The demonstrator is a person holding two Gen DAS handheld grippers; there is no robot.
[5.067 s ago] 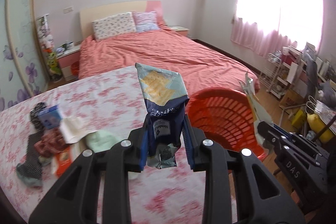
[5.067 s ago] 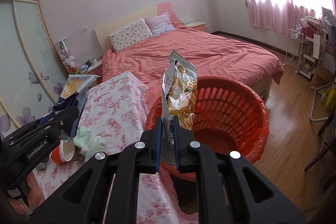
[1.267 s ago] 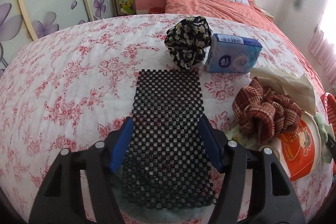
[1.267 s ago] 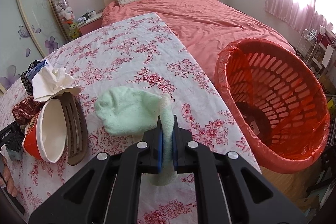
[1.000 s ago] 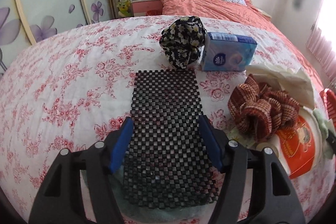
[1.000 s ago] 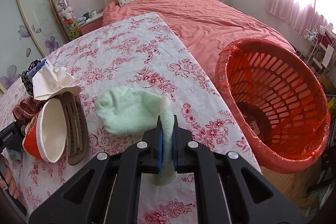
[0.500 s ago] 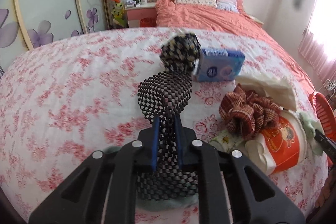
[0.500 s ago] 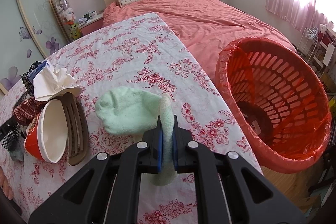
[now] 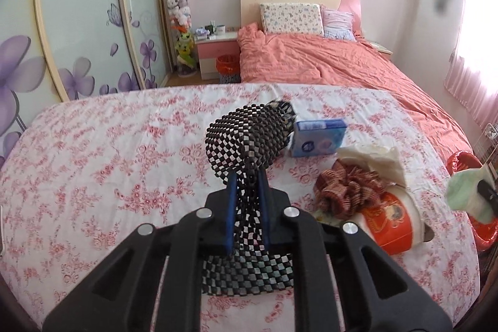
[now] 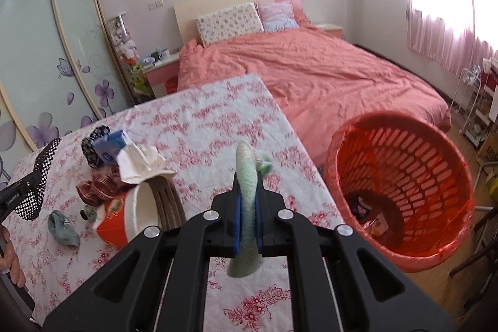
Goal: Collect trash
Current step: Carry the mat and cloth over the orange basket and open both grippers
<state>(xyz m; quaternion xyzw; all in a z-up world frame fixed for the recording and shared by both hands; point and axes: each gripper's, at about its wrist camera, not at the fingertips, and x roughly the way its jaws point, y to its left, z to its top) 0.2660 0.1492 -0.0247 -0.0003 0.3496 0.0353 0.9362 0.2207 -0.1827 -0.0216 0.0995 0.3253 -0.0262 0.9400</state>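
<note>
Two pairs of tongs are each clamped on a piece of cloth above the flower-printed worktop. At the lower centre of the left wrist view, the left tongs pinch a black-and-white checkered sock between narrow blue pads; the sock arches up ahead of the pads and its other end hangs down behind them, clear of the worktop. At the lower centre of the right wrist view, the right tongs are closed tight on a pale green sock, which stands up between the pads and droops below them, lifted off the cloth.

Right of centre in the left wrist view lie a blue tissue pack, a brown striped scrunchie, crumpled white paper and a tipped orange paper cup, close together. A dark floral scrunchie peeks out just behind the raised checkered sock. In the right wrist view a small grey-blue cloth lies near the cup at the lower left, and a brown slotted object rests against the cup's open mouth.

Beside the worktop's right edge, at the right of the right wrist view, stands the red trash basket, lined with a red bag, with a few wrappers at its bottom. A salmon-covered bed fills the upper middle.
</note>
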